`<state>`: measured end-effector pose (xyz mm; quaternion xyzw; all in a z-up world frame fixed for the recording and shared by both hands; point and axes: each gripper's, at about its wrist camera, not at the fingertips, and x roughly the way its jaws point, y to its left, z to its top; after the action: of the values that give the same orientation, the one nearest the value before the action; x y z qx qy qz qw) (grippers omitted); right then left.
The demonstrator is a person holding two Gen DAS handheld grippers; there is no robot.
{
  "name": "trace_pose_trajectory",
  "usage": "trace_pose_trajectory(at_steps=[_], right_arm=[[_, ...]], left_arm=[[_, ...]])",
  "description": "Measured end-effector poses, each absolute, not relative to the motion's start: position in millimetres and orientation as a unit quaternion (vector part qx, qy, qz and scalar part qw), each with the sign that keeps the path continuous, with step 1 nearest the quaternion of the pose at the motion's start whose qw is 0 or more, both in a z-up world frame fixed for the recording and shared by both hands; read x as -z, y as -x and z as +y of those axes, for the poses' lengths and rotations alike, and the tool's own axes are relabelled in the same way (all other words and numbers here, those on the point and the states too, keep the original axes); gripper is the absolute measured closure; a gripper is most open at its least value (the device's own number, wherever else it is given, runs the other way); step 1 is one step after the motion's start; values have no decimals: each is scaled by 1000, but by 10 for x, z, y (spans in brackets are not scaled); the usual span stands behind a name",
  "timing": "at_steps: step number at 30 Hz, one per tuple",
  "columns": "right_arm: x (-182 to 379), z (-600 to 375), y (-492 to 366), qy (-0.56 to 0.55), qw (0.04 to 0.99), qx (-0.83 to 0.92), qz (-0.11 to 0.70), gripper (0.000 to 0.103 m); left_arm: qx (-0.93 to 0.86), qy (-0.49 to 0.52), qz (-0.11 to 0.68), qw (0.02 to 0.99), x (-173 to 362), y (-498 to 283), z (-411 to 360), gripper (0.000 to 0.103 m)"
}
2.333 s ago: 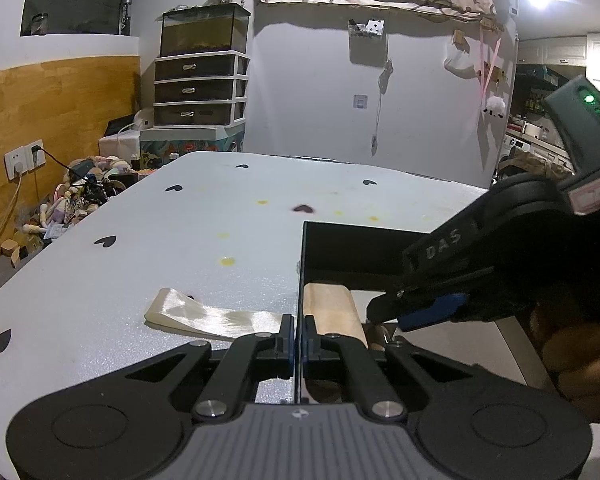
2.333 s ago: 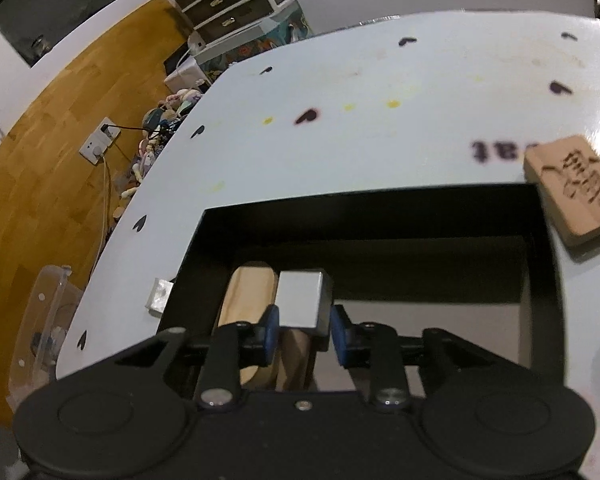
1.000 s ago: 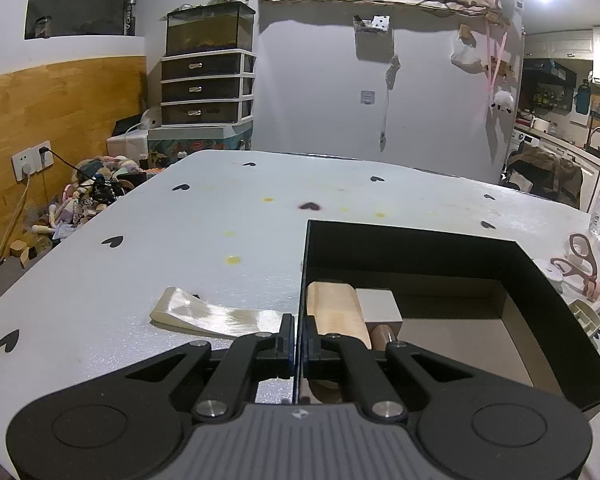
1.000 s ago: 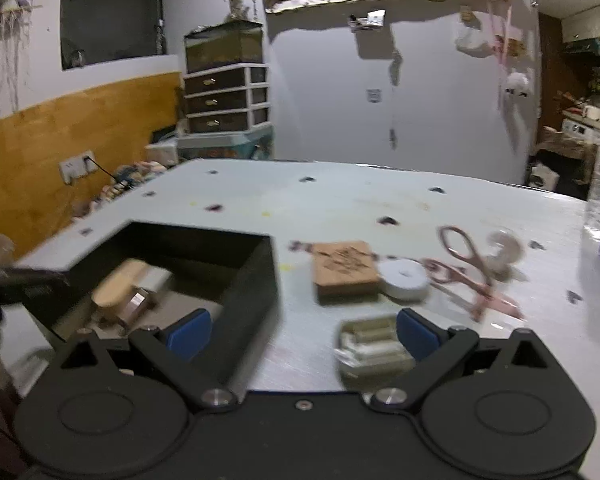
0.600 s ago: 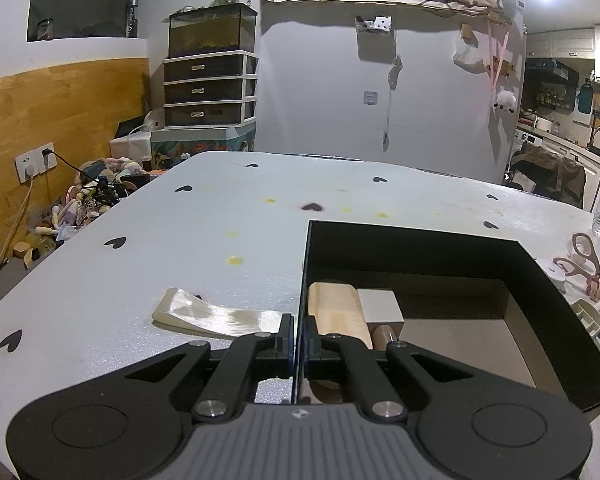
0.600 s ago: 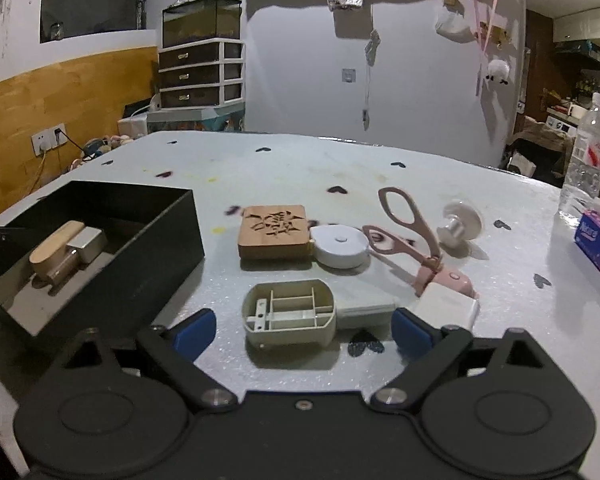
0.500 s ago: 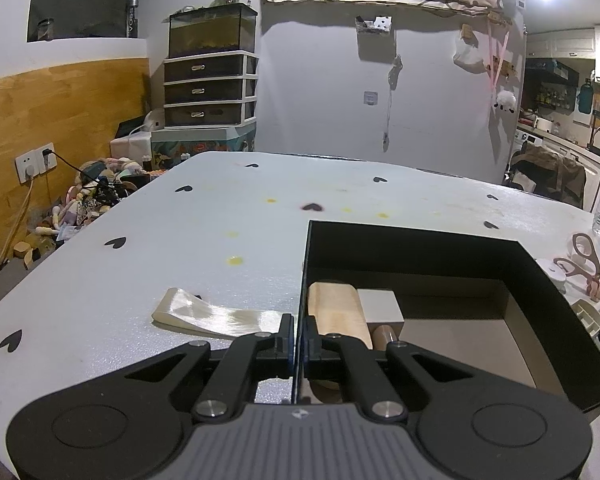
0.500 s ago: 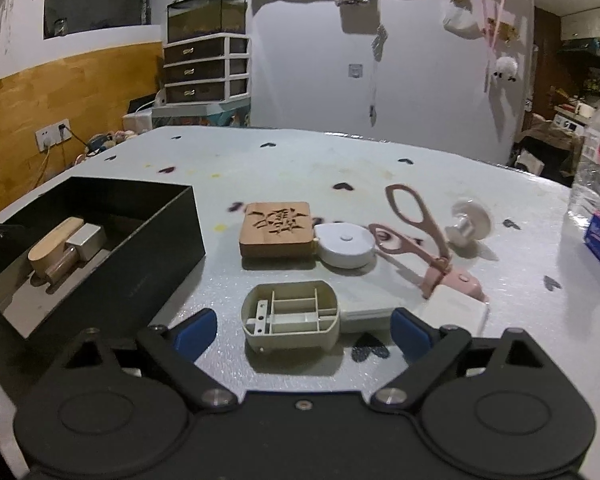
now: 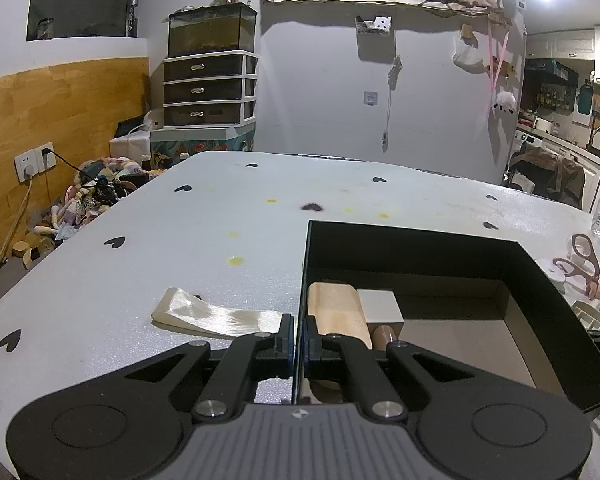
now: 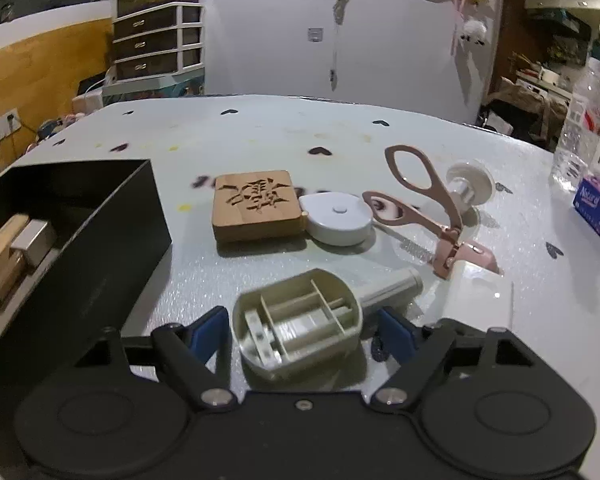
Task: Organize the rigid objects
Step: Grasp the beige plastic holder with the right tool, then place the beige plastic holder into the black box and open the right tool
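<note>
My left gripper [image 9: 297, 334] is shut on the left wall of the black box [image 9: 540, 276], near its front corner. Inside the box lie a wooden piece [image 9: 334, 308], a grey block [image 9: 380, 306] and a small cylinder [image 9: 382, 334]. My right gripper [image 10: 300, 330] is open, with its blue pads on either side of a beige ribbed plastic tool [image 10: 300, 326] with a handle, on the table. Beyond it lie a carved wooden square [image 10: 256, 204], a white heart-shaped tape measure [image 10: 338, 220], pink scissors-like curler [image 10: 424, 204] and a white knob [image 10: 470, 184]. The box [image 10: 112, 232] is at the left.
A cream ribbon strip [image 9: 216, 316] lies left of the box. A water bottle [image 10: 582, 128] and a blue tissue pack [image 10: 598, 210] stand at the table's right edge. A white flat piece [image 10: 482, 296] lies just right of my right gripper.
My right gripper let go of the grey block in the box, swung right and came down around the beige plastic tool. My left gripper has stayed clamped on the box wall.
</note>
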<state>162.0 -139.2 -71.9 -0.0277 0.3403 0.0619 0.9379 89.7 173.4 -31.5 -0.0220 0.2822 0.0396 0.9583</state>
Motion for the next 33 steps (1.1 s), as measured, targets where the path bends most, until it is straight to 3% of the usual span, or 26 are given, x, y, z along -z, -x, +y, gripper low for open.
trace_pose_trajectory(at_steps=[3, 10, 19, 24, 26, 33], right_arm=[[712, -1409, -1631, 20, 938, -69, 340, 36], [645, -1397, -1599, 27, 939, -69, 335, 37], [-85, -1128, -1216, 5, 947, -204, 248, 38], [-146, -640, -1164, 68, 929, -268, 247, 38], [-111, -506, -1247, 73, 915, -289, 270, 53], [-37, -213, -1453, 94, 902, -293, 302, 54]], left_arm=[[-40, 23, 282, 958, 316, -899, 1734, 100], [-40, 23, 282, 958, 315, -900, 1736, 100], [-40, 24, 282, 958, 315, -898, 1739, 100], [-40, 24, 282, 958, 313, -903, 1734, 100], [-39, 24, 282, 958, 313, -903, 1734, 100], [-33, 32, 279, 959, 303, -905, 1750, 100]])
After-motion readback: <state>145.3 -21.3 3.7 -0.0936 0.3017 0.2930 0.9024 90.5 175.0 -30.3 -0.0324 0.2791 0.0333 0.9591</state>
